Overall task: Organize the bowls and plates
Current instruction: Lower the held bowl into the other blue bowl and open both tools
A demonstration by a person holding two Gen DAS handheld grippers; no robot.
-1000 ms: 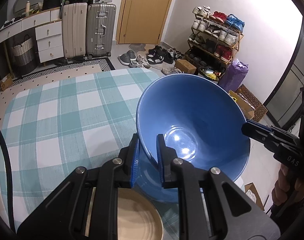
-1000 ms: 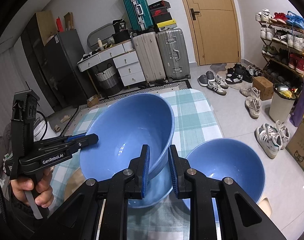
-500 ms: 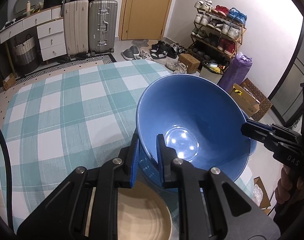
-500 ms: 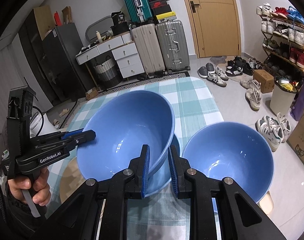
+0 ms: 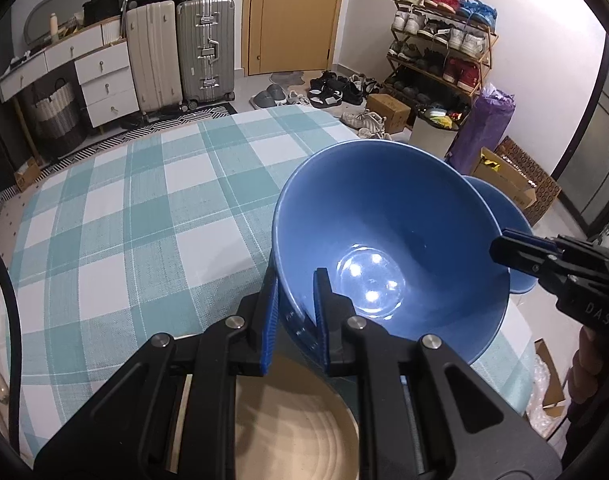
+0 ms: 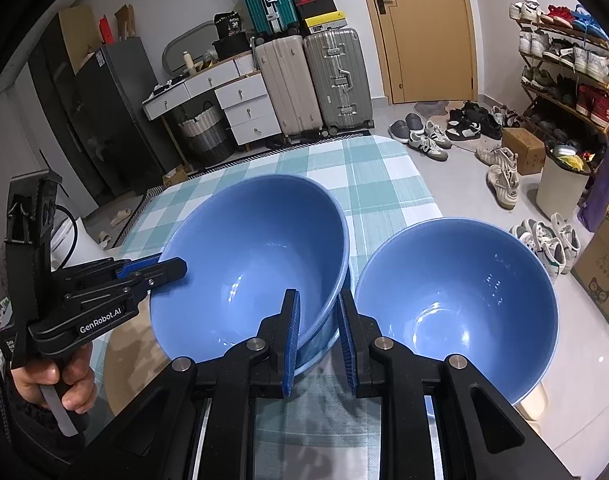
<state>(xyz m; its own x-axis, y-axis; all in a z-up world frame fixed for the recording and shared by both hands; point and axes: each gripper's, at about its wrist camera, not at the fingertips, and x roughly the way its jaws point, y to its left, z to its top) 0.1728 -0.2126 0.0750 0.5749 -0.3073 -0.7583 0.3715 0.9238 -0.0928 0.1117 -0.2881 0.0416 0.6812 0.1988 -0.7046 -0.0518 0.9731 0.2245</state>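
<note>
Left wrist view: the left tool [image 5: 294,312] pinches the near rim of the blue bowl [image 5: 388,240], which has moved toward the second bowl [image 5: 500,216] at 2 o'clock. Right wrist view: the right tool [image 6: 318,338] pinches the same bowl's rim, the second bowl [image 6: 456,312] now just beside it at 3 o'clock on the tabletop [image 6: 384,184], so nesting looks close.

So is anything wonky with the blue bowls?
Yes. The held bowl tilts, pinched at opposite rims by the left claw and right claw. The second bowl sits upright beside it. Nothing spilled or broken.
</note>
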